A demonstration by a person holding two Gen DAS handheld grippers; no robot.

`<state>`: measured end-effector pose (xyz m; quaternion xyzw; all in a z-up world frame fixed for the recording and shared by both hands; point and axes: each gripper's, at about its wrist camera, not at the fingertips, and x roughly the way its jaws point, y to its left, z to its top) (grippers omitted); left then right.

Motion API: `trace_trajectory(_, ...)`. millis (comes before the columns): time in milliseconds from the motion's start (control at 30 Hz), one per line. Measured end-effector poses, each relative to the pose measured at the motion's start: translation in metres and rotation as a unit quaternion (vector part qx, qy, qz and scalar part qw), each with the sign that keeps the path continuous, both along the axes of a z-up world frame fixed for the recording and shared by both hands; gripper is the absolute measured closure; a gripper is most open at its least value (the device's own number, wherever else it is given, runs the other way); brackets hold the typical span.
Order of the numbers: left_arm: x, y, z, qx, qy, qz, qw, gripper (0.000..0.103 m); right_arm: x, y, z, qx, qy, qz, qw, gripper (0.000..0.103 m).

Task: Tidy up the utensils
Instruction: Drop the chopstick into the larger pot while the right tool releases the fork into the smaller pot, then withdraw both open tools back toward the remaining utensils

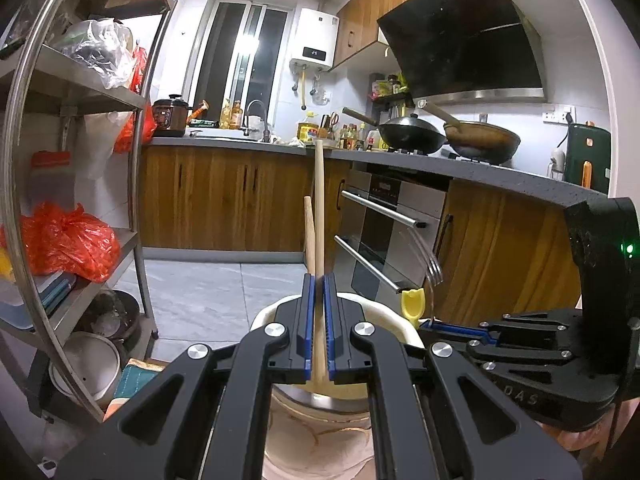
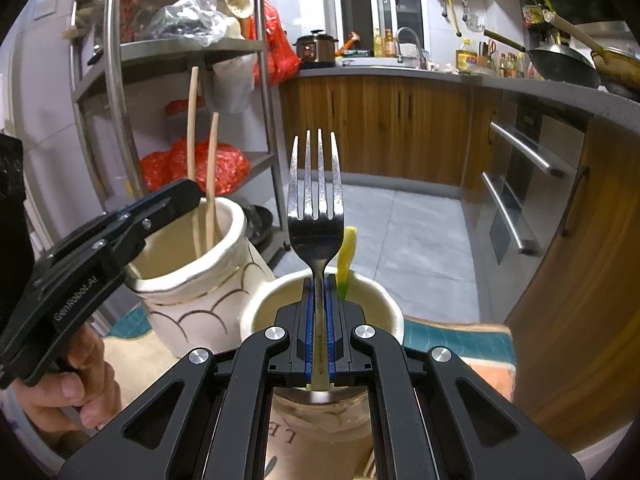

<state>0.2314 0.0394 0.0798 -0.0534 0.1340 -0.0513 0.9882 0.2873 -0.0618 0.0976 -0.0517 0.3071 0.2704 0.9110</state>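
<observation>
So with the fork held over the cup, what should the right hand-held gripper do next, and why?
Probably open and drop it: the right hand-held gripper is shut on the fork, whose handle already dips into the cup.

We're in a home kitchen: wood cabinets (image 1: pixel 224 196) w/ grey counter (image 1: pixel 460 168), woks (image 1: pixel 412 134) under a range hood (image 1: pixel 464 36), sink tap (image 1: pixel 256 120), built-in oven (image 1: pixel 384 224), steel shelf rack (image 1: pixel 100 92).
</observation>
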Motion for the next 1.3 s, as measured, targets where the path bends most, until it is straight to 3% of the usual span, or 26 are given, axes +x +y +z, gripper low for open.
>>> trace_trajectory(333,0.002,-0.001,-0.001,0.011,0.000,0.003,0.9999,0.097,0.000,0.000,-0.002,-0.002,-0.005,-0.007,1.000,0.097)
trace_trajectory(467,0.000,-0.001,-0.002,0.016,-0.007,0.005,0.9998,0.073,-0.001,-0.004,-0.002,-0.001,-0.004,-0.010,1.000,0.096)
trace_trajectory(733,-0.007,0.002,0.001,0.018,-0.014,0.005,0.9997,0.071,-0.003,-0.001,-0.002,-0.008,-0.006,-0.009,1.000,0.096)
trace_trajectory(800,-0.011,0.002,0.003,0.018,-0.016,0.005,0.9997,0.068,-0.005,-0.001,-0.002,-0.008,-0.007,-0.007,1.000,0.090)
trace_trajectory(967,-0.023,0.004,0.006,0.017,-0.022,0.004,0.9996,0.064,-0.009,-0.002,0.000,-0.006,-0.010,-0.005,1.000,0.089)
trace_trajectory(1300,-0.052,0.016,0.006,0.003,-0.005,0.007,1.0000,0.064,-0.035,-0.038,0.019,0.028,-0.018,0.000,0.999,0.089)
